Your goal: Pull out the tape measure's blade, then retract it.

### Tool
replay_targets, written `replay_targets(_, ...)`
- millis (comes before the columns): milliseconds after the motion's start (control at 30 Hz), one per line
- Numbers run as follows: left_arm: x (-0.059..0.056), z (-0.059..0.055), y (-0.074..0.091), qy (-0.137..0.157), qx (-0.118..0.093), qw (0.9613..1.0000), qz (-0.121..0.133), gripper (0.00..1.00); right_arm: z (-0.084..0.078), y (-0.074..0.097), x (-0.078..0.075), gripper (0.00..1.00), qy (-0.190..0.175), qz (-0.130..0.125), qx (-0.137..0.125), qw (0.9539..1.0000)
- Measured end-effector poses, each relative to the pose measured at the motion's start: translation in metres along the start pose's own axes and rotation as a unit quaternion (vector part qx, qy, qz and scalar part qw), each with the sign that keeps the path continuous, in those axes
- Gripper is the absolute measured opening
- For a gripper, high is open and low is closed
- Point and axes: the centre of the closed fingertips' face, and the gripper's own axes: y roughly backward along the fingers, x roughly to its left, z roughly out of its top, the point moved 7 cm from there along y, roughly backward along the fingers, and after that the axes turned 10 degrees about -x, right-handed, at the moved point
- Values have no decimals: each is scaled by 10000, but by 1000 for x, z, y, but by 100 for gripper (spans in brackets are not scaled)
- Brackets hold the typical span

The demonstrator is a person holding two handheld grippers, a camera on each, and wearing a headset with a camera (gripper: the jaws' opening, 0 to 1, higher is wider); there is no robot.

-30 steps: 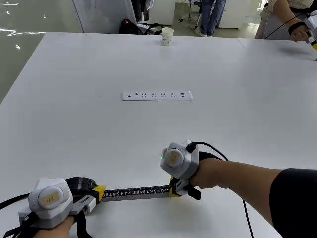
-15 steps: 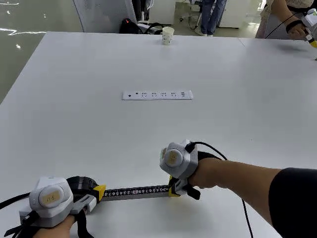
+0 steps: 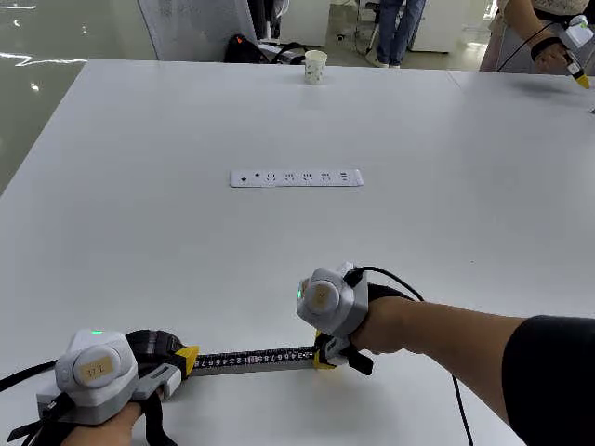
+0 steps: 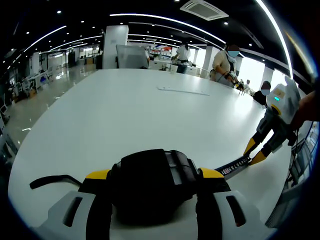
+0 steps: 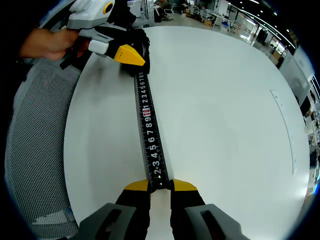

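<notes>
The black tape measure case (image 3: pixel 152 345) rests on the white table (image 3: pixel 279 251) at the near left, with my left gripper (image 3: pixel 173 360) shut around it. In the left gripper view the case (image 4: pixel 152 182) sits between the yellow-tipped jaws of my left gripper (image 4: pixel 155 174). The dark numbered blade (image 3: pixel 256 359) runs right from the case to my right gripper (image 3: pixel 323 360), which is shut on its end. In the right gripper view the blade (image 5: pixel 149 130) lies flat on the table between the right gripper (image 5: pixel 160 187) and the case (image 5: pixel 136 36).
A white power strip (image 3: pixel 296 177) lies mid-table. At the far edge stands a paper cup (image 3: pixel 315 67). Another person's hand with a gripper (image 3: pixel 561 48) works at the far right corner. A grey mesh chair (image 5: pixel 35 150) sits off the near table edge.
My right gripper has edged slightly left toward the case, so the exposed blade is a little shorter. The left gripper and case have stayed put.
</notes>
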Motion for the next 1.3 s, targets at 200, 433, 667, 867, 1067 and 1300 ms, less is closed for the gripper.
replay_targets(200,-1,1,0,-20,39,10000,3,63,1,0,1,11,-6,-6,-22,10000)
replay_targets(433,0,1,0,-6,89,10000,-6,63,2,0,1,11,-10,5,-41,10000)
replay_targets(667,0,1,0,-8,112,9999,-11,63,5,-1,1,11,7,31,-4,10000)
replay_targets(867,0,1,0,0,122,9999,-19,63,5,-2,1,11,0,29,-12,10000)
replay_targets(1067,0,0,0,8,118,9999,-25,63,7,-3,2,11,-16,21,-21,10000)
replay_targets(1300,0,0,0,16,129,9999,-26,63,9,-4,2,11,-17,24,-24,10000)
